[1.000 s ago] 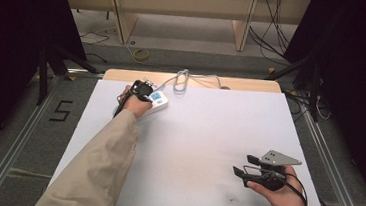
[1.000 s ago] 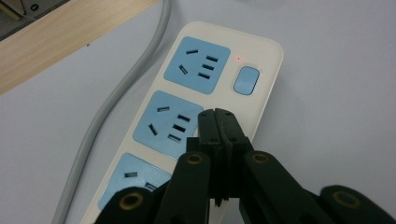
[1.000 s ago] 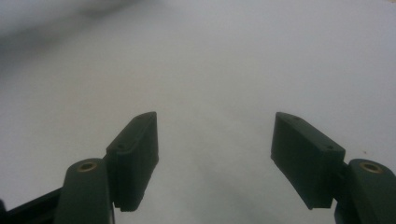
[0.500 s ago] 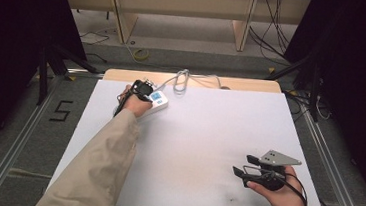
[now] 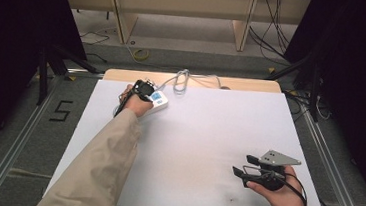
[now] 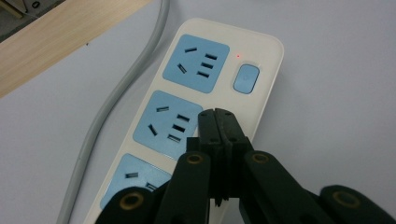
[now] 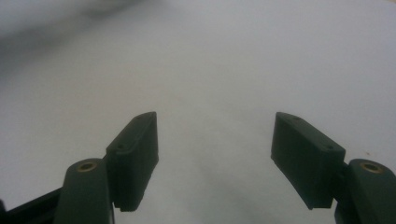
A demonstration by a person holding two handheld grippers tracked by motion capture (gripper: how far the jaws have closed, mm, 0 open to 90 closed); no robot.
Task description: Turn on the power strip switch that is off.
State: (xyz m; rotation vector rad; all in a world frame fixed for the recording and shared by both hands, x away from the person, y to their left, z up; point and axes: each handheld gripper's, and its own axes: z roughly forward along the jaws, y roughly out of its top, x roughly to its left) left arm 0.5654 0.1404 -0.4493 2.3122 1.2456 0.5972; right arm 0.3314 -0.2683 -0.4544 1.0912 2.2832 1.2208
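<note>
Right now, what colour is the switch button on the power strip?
Light blue, like the socket faces, on the white power strip; its button shows best in the left gripper view.

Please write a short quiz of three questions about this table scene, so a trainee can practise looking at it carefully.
1. True or false: the jaws of the left gripper are shut, with nothing between them.
2. Which colour are the socket faces and the switch on the power strip? A) red B) blue C) green
3. What small sign beside the switch suggests that the strip has power?

Key
1. True.
2. B, blue on a white body.
3. A small red light glows there. Meanwhile the right gripper stands open above the bare white table.
</note>
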